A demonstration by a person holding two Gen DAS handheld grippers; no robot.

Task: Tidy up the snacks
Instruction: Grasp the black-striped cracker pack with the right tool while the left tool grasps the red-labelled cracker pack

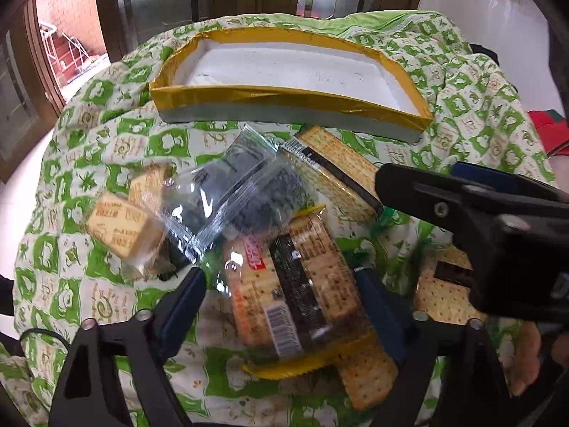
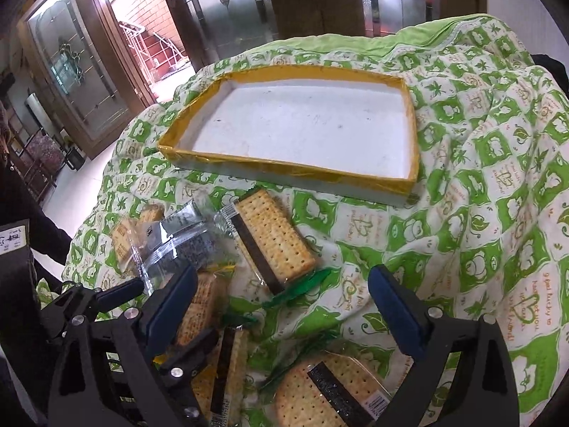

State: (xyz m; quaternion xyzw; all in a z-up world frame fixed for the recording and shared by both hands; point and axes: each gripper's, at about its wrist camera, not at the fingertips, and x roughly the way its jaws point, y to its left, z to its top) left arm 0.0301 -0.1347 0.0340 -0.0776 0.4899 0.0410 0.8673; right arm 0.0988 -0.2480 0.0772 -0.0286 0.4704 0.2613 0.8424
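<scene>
A white foam tray with a gold-taped rim [image 1: 284, 94] [image 2: 284, 169] lies at the far side of the cloth. Wrapped snacks are heaped in front of it. My left gripper [image 1: 281, 281] is open and straddles a yellow-ended cracker pack [image 1: 295, 284]; a sliver of cloth shows beside its left pad. The right gripper [image 2: 284, 274] is open above the cloth, just behind the green end of a long cracker pack [image 2: 274, 238] [image 1: 341, 167]. A clear packet of dark grey snacks [image 1: 242, 185] [image 2: 192, 245] and a small biscuit pack [image 1: 121, 224] [image 2: 124, 238] lie to the left.
A green and white patterned cloth [image 1: 106, 284] [image 2: 480, 213] covers the rumpled surface. More cracker packs [image 2: 330, 391] [image 1: 441, 291] lie near the right gripper. A person's hand [image 1: 526, 356] shows at the lower right. Glass doors [image 2: 227, 10] stand behind.
</scene>
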